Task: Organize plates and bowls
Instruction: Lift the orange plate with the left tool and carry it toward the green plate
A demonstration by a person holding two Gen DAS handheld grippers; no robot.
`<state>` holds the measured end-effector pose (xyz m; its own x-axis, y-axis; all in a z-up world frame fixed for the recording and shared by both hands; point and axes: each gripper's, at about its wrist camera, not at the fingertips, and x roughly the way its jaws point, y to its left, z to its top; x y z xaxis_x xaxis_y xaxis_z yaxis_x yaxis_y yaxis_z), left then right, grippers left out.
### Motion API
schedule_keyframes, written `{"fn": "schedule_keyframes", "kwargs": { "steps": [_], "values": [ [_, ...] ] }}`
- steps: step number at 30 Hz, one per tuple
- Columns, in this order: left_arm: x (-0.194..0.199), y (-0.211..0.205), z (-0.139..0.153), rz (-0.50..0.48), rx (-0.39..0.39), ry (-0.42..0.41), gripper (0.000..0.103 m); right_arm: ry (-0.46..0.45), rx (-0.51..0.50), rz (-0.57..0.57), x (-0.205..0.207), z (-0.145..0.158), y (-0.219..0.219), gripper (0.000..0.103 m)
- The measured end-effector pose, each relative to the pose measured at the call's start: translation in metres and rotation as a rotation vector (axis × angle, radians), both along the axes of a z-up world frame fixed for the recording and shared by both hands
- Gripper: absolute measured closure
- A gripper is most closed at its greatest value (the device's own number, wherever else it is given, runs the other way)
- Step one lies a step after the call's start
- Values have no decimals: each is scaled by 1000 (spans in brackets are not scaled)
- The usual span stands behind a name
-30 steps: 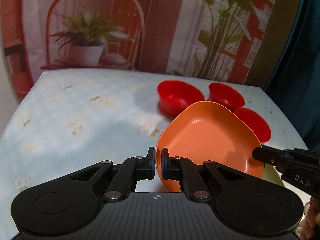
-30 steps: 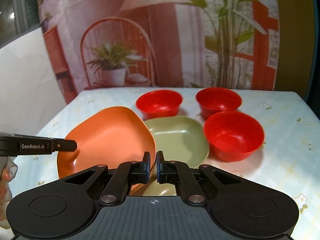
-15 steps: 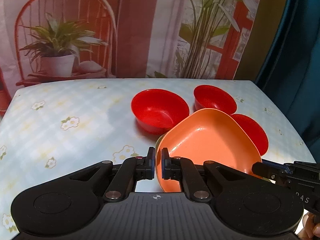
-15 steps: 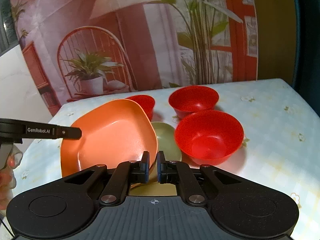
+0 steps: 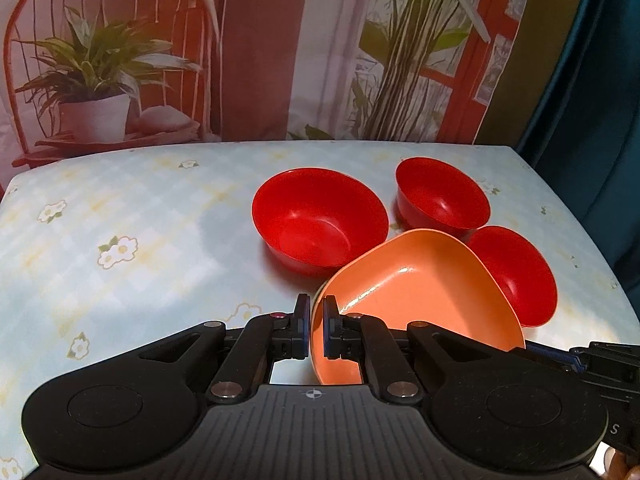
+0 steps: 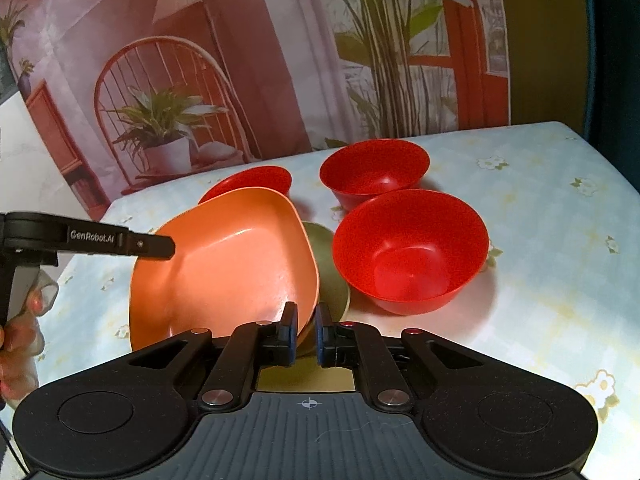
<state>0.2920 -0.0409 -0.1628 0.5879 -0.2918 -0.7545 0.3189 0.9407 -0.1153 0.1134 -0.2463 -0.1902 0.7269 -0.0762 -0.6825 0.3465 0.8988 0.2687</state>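
Orange plastic fills the middle of both views: a squarish orange plate [image 5: 416, 300] is held tilted above the tabletop [image 5: 140, 240], its rim clamped between the closed fingers of the left gripper [image 5: 316, 330] at the plate's near left edge. In the right wrist view the same plate [image 6: 232, 264] leans up toward the left, and beneath its right side a green plate [image 6: 326, 268] lies flat on the flowered cloth, mostly covered. The right gripper [image 6: 306, 334] has its fingers drawn close around the near rim of the green plate, with the orange plate's lower edge just at the left finger; whether the pads actually press the green rim cannot be told. Three red bowls stand upright toward the far right part of the tabletop: a large red bowl [image 5: 320, 220] left of the plates, a far red bowl [image 5: 442, 200] near the back right corner, and a near red bowl [image 5: 516, 272] just beside the orange plate's right rim. From the right wrist camera, the near bowl [image 6: 410, 250] sits close to the green plate's right edge, apart from the gripper. A printed backdrop [image 5: 280, 48] of a chair and potted plants hangs behind the table's far edge.
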Motion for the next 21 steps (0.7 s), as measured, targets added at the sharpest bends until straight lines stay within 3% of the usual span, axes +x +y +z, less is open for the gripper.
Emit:
{"fn": "schedule_keyframes", "kwargs": {
  "steps": [21],
  "values": [
    [27, -22, -24, -34, 74, 35, 93, 50, 4, -5, 14, -12, -10, 92]
  ]
}}
